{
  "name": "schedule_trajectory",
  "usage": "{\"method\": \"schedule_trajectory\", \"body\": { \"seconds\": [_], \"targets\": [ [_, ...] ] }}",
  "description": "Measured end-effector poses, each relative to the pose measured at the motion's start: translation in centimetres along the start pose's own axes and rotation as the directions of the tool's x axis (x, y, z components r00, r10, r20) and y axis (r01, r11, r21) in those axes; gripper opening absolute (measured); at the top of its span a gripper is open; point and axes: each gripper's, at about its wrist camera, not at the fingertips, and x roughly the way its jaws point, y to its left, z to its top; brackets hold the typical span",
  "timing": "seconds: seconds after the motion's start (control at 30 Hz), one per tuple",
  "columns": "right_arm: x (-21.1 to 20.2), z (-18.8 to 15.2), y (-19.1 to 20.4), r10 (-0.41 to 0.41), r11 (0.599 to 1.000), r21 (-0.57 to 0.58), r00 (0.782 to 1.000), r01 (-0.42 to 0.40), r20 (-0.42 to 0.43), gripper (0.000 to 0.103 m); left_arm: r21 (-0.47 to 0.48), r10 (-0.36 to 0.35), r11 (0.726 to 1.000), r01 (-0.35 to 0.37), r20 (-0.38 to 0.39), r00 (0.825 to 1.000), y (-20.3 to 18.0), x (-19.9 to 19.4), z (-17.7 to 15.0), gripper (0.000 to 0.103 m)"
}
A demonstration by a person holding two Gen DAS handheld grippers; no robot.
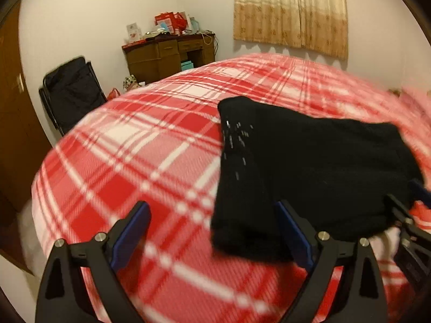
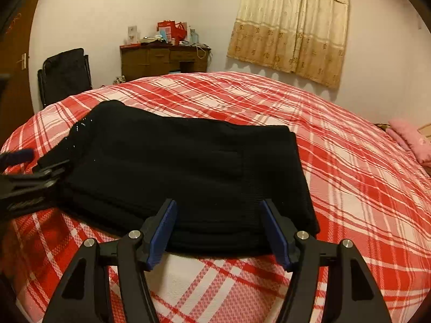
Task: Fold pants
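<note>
Black pants [image 1: 309,167] lie folded into a thick rectangle on the red plaid bedspread [image 1: 129,156]. My left gripper [image 1: 212,215] is open and wide. Its right finger overlaps the bundle's near left corner, and its left finger stands over bare bedspread. In the right wrist view the pants [image 2: 188,167] fill the middle. My right gripper [image 2: 218,210] is open at the bundle's near edge, with the stacked layers lying between its blue pads [image 2: 164,228], not squeezed. The left gripper [image 2: 37,161] shows at that view's left edge, and the right gripper [image 1: 406,196] at the left wrist view's right edge.
The bed spreads wide to the right and behind the pants. A pink pillow [image 2: 409,140] lies at its far right. Beyond the bed stand a cluttered wooden desk [image 2: 161,59], a black folding chair [image 2: 64,75] and a beige curtain [image 2: 291,27].
</note>
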Motion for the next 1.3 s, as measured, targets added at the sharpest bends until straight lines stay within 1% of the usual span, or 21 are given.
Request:
{"method": "schedule_trajectory", "body": {
  "seconds": [0.07,0.1,0.17,0.23,0.3,0.37,0.47,0.57,0.67,0.73,0.83,0.93,1.0,1.07,1.17,1.3],
  "targets": [
    [-1.2,-0.2,-0.4,0.025,0.998,0.050,1.000,-0.025,0.005,0.066,-0.010,-0.042,0.999,0.042,0.001,0.999,0.3,-1.2,-1.0,0.095],
    [-2.4,-0.6,-0.8,0.055,0.993,0.103,0.998,-0.057,0.024,0.066,0.002,-0.054,0.999,0.054,-0.002,0.999,0.3,-1.7,-1.4,0.095],
    [-4.2,-1.4,-1.0,0.078,0.985,0.152,0.996,-0.085,0.053,0.066,0.034,-0.050,0.998,0.050,0.008,0.999,0.2,-2.8,-2.1,0.095],
    [-6.1,-2.3,-0.9,0.069,0.980,0.182,0.995,-0.081,0.071,0.067,0.066,-0.046,0.997,0.044,0.039,0.998,0.1,-4.3,-2.6,0.096],
    [-7.3,-3.1,-0.7,0.073,0.974,0.208,0.995,-0.085,0.066,0.068,0.083,-0.051,0.995,0.047,0.046,0.998,-0.1,-5.3,-2.8,0.096],
    [-8.3,-3.6,-0.7,0.085,0.967,0.235,0.995,-0.095,0.050,0.069,0.098,-0.061,0.994,0.057,0.036,0.997,-0.2,-6.0,-2.9,0.096],
    [-9.9,-4.0,-0.4,0.100,0.958,0.265,0.994,-0.107,0.041,0.069,0.095,-0.072,0.993,0.068,0.030,0.997,0.0,-7.4,-3.1,0.096],
    [-12.6,-4.2,-0.2,0.081,0.956,0.276,0.994,-0.097,0.068,0.069,0.086,-0.087,0.993,0.083,0.046,0.995,0.4,-9.0,-3.3,0.096],
    [-15.1,-4.1,0.2,0.038,0.960,0.273,0.995,-0.061,0.088,0.069,0.104,-0.082,0.992,0.073,0.085,0.993,0.5,-10.9,-3.5,0.096],
    [-16.3,-4.0,0.3,0.009,0.958,0.286,0.995,-0.036,0.097,0.069,0.134,-0.079,0.989,0.062,0.125,0.989,0.5,-12.7,-3.7,0.096],
    [-18.6,-4.7,0.2,-0.023,0.941,0.337,0.992,-0.021,0.125,0.069,0.163,-0.059,0.986,0.028,0.186,0.981,0.3,-14.8,-3.7,0.102],
    [-20.3,-5.9,0.0,-0.048,0.924,0.383,0.986,-0.017,0.159,0.071,0.151,-0.069,0.988,0.036,0.219,0.973,0.0,-16.3,-3.5,0.103],
    [-21.1,-6.4,0.1,-0.069,0.923,0.384,0.981,-0.005,0.179,0.073,0.149,-0.078,0.988,0.046,0.215,0.974,-0.3,-16.9,-3.5,0.103],
    [-21.8,-6.7,-0.2,-0.092,0.923,0.383,0.978,0.014,0.186,0.073,0.147,-0.082,0.988,0.051,0.214,0.973,-0.7,-17.5,-3.8,0.103],
    [-22.4,-7.0,-0.7,-0.102,0.914,0.405,0.975,0.014,0.196,0.074,0.149,-0.083,0.988,0.049,0.232,0.969,-1.1,-18.0,-4.4,0.103],
    [-23.1,-7.5,-1.1,-0.120,0.908,0.418,0.972,0.025,0.203,0.074,0.169,-0.091,0.984,0.053,0.223,0.971,-1.7,-18.1,-4.9,0.103]
  ]
}}
